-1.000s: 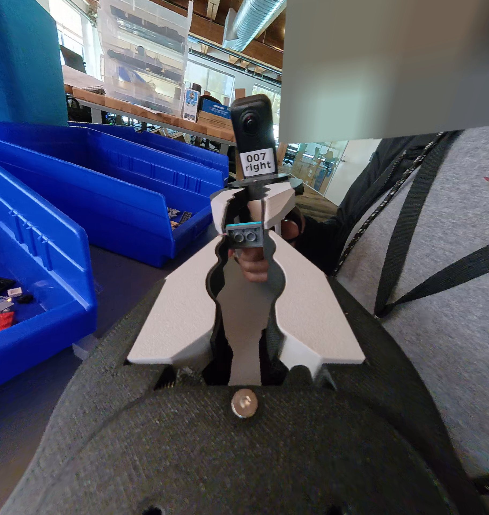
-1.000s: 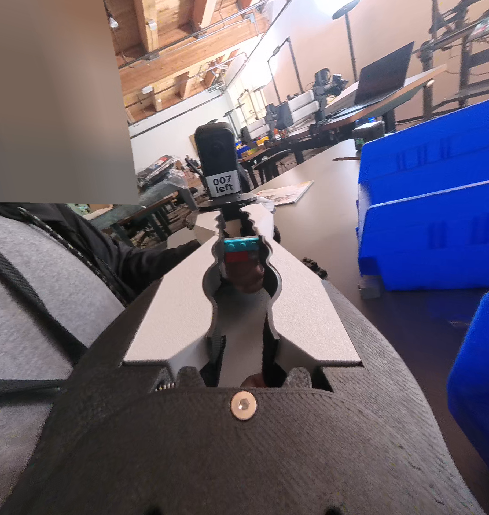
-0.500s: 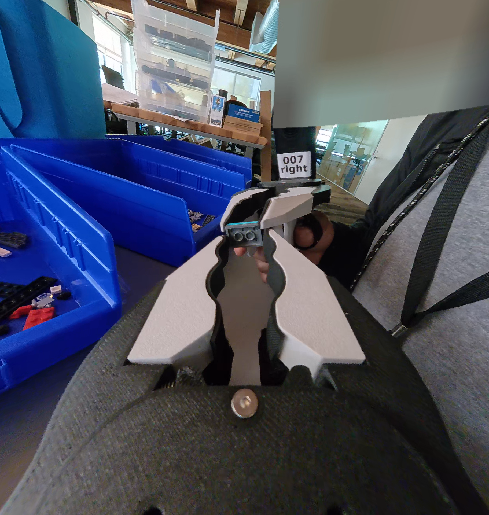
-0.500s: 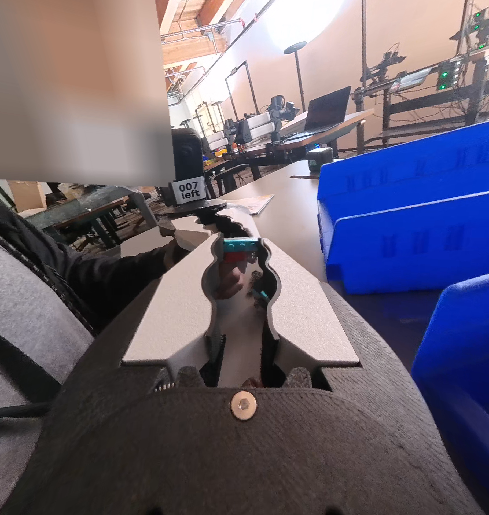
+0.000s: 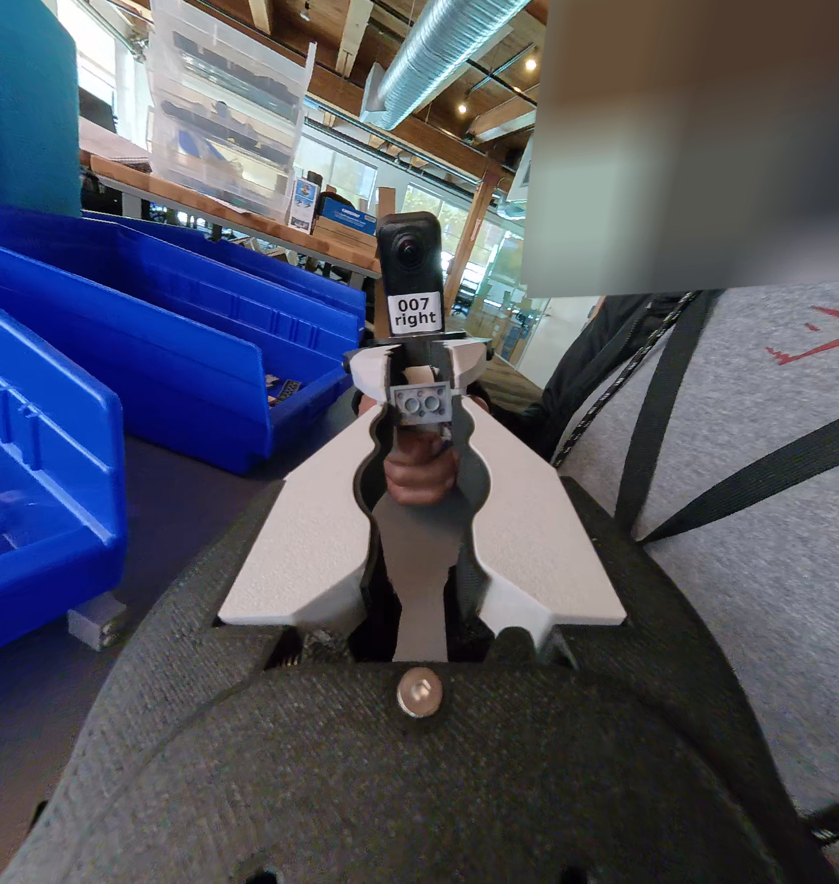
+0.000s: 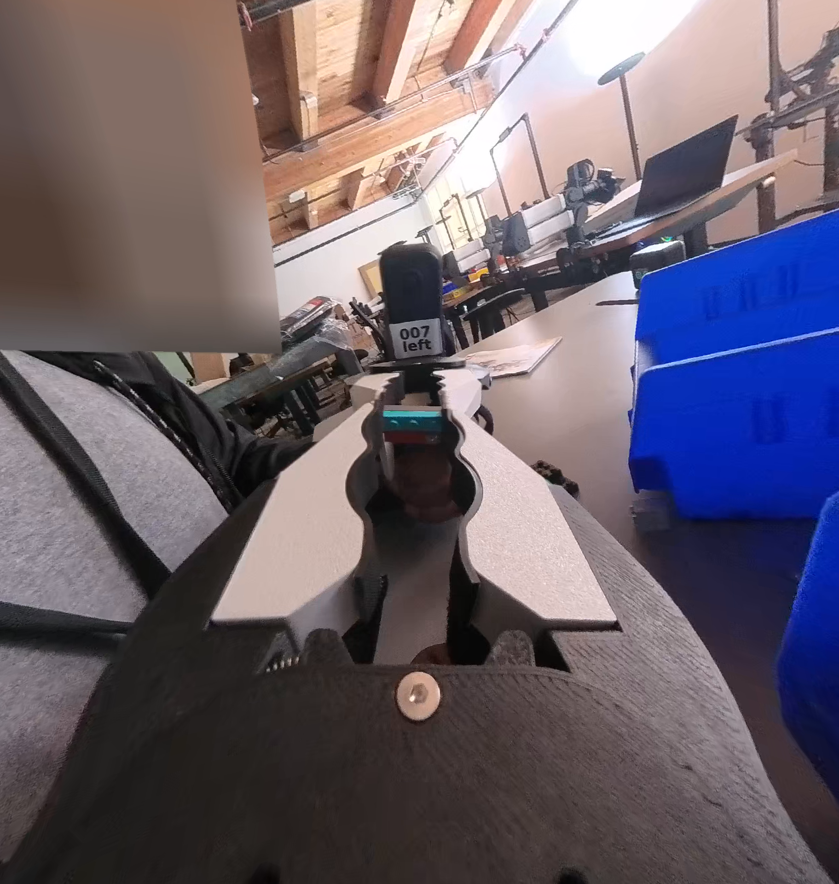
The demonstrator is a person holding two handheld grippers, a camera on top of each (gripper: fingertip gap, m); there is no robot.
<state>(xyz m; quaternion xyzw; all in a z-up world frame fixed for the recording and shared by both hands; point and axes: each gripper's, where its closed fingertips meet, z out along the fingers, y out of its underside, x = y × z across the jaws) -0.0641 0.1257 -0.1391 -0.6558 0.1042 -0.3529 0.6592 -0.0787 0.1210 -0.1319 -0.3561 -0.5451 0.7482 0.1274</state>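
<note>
The left gripper [image 5: 422, 406] and the right gripper [image 6: 412, 423] meet tip to tip above the bench [image 5: 178, 483], both pairs of jaws clamped on one small brick stack [image 6: 412, 425], so any twist or pull between them could split it or drop it. From the right it shows a teal plate over red; from the left, a grey underside with round sockets.

A grey studded brick [image 5: 421, 404] sits between white fingers [image 5: 312, 516]. Opposite, a teal brick [image 6: 411, 423] tops what looks like a red one. The bins [image 5: 178, 335] are bright blue.
</note>
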